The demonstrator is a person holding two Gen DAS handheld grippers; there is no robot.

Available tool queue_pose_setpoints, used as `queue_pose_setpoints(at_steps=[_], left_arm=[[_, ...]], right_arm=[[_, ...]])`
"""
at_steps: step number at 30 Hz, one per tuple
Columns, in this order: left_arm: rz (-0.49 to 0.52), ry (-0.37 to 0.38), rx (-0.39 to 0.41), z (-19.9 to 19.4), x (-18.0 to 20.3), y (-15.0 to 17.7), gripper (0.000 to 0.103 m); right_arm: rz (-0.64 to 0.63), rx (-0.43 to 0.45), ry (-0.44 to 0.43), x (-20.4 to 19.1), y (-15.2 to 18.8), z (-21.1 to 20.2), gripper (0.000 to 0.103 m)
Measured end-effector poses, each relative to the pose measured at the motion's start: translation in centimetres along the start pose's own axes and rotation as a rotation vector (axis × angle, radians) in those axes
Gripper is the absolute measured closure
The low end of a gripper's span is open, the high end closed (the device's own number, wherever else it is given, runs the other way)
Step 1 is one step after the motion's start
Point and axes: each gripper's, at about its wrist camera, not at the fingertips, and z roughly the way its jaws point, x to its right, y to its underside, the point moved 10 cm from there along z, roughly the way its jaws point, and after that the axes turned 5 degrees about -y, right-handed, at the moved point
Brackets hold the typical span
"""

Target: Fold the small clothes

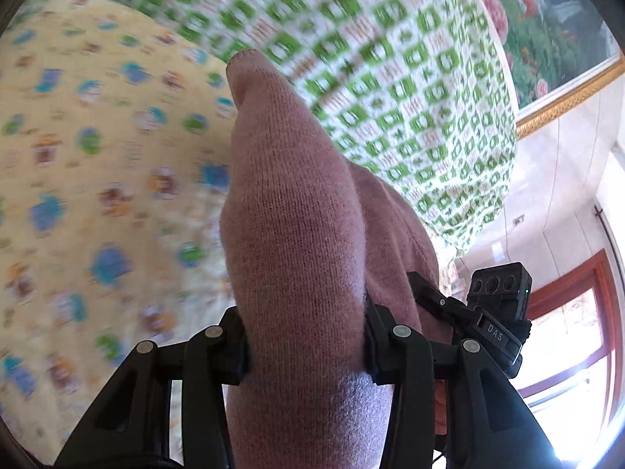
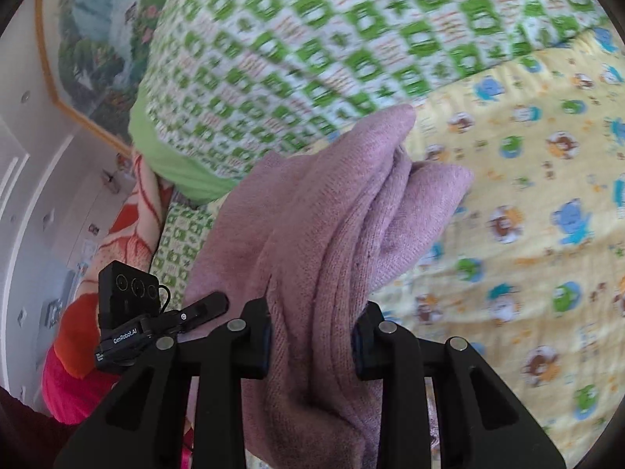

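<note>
Cartoon-print bedsheet (image 2: 527, 179) (green-checked quilt (image 2: 312, 39) behind)

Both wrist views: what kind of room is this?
Most likely a home bedroom. The pink knit garment, clamped by both grippers, hangs over a bed with a yellow cartoon-print sheet and a green-patterned quilt. A gold-framed landscape painting hangs on the wall.

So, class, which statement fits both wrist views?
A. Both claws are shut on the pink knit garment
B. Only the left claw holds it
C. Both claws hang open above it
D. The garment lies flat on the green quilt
A: the left claw and right claw each pinch the pink knit garment between their pads.
</note>
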Motion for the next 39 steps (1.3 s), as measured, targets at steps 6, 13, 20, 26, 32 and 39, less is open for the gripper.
queue_pose_setpoints(at_steps=[6,13,20,26,32,39], left_arm=[[-0.025,-0.060,0.033,-4.8,-4.7,1.2,0.060],[-0.077,-0.120,0.000,-6.2,-10.9,4.1,0.059],[-0.122,-0.161,-0.060,-5.3,-15.6,7.0,0.042],[-0.153,-0.176,-0.056,-6.1,-16.2,7.1,0.038],[-0.149,-0.203,-0.038,-7.6,-16.2,7.6,0.038],[-0.162,-0.216,-0.033,-9.1,-16.7,8.6,0.034]], right_arm=[[-0.020,-0.068,-0.058,-3.8,3.5,4.2,0.072],[-0.001,-0.145,-0.066,-4.7,7.1,8.5,0.072],[0.070,-0.248,0.054,0.1,11.1,11.1,0.060],[0.110,-0.226,0.050,1.1,11.0,10.2,0.048],[0.092,-0.189,0.072,0.1,10.2,8.5,0.048],[0.108,-0.138,0.093,0.2,10.6,6.1,0.048]])
